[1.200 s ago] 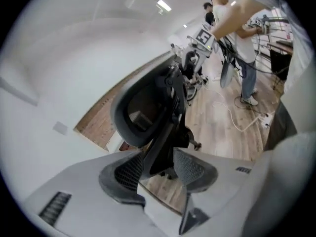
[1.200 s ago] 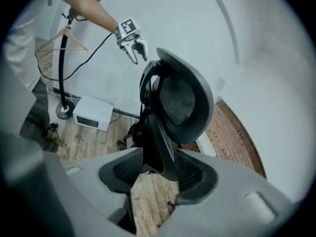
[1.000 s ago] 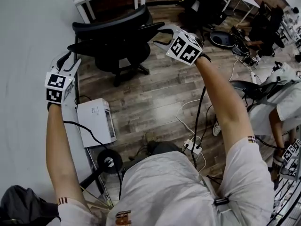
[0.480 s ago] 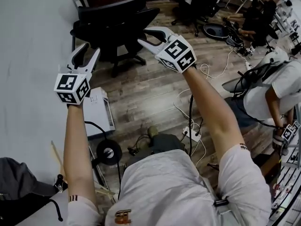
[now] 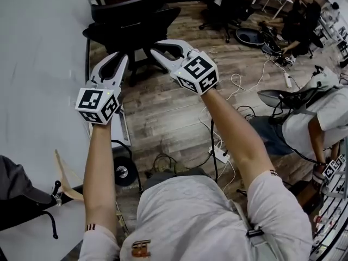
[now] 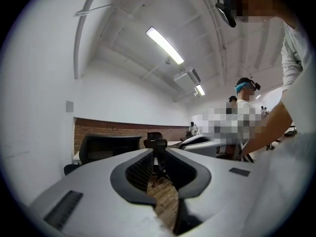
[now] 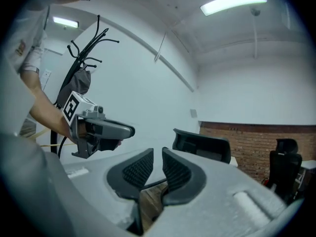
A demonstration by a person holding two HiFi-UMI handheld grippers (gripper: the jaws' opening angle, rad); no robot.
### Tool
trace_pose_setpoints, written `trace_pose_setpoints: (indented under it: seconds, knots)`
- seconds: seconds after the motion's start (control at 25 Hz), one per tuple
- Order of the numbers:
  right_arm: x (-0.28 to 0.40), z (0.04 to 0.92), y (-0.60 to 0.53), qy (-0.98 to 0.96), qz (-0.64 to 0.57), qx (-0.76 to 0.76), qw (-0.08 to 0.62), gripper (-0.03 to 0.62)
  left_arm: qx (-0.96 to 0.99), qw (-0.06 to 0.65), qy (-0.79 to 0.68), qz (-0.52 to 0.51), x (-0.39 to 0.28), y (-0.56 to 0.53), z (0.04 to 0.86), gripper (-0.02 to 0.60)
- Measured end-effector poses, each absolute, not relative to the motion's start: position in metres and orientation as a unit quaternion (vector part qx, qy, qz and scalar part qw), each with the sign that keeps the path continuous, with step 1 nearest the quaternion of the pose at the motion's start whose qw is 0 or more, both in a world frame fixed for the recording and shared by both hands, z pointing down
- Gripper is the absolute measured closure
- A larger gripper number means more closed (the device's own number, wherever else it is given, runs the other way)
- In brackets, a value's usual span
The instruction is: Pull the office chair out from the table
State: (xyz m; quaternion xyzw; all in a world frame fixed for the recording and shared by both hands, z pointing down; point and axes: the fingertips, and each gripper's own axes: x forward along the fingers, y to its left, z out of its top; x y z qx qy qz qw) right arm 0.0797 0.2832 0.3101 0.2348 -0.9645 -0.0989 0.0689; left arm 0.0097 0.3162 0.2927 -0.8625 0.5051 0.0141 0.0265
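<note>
Both bare forearms reach forward from the person's shoulders, side by side and close together. Each holds its tool about level and aims it at the far end of the room. The left gripper points straight ahead, its marker cube nearest the wrist. The right gripper is rolled and angled toward the left, so its tips sit near the left one's without touching. Both are smooth pale-grey plastic shells that taper to curved jaws lined with black ribbed pads. In the left gripper view the left gripper's jaws have just been closing and stand only a narrow slit apart, with nothing but floor showing between them. In the right gripper view the right gripper has likewise been closing, its pads a thin gap apart and clamped on nothing. The office chair is black, with a broad curved mesh back, armrests and a star base. It stands on the wood-plank floor beyond both sets of fingertips, apart from them and touched by neither. It sits just beside the right edge of the long white tabletop that runs along the left.
</note>
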Motion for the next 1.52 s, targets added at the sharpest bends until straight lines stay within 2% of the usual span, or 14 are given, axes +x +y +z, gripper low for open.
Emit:
trace_pose_setpoints:
  seconds: [0.2, 0.32, 0.72, 1.52]
  knots:
    - [0.093, 0.295, 0.310, -0.970, -0.090, 0.224, 0.035, 0.585, -0.853, 0.035, 0.519, 0.041, 0.035, 0.338, 0.274, 0.554]
    - [0.097, 0.290, 0.327, -0.972, -0.089, 0.217, 0.020, 0.591, -0.849, 0.035, 0.524, 0.058, 0.045, 0.352, 0.267, 0.581]
    - [0.099, 0.268, 0.369, -0.973, -0.082, 0.213, -0.024, 0.591, -0.853, 0.042, 0.517, 0.066, 0.065, 0.383, 0.255, 0.581]
    - [0.086, 0.277, 0.370, -0.972, -0.072, 0.222, -0.012, 0.593, -0.859, 0.035, 0.507, 0.056, 0.052, 0.384, 0.266, 0.581]
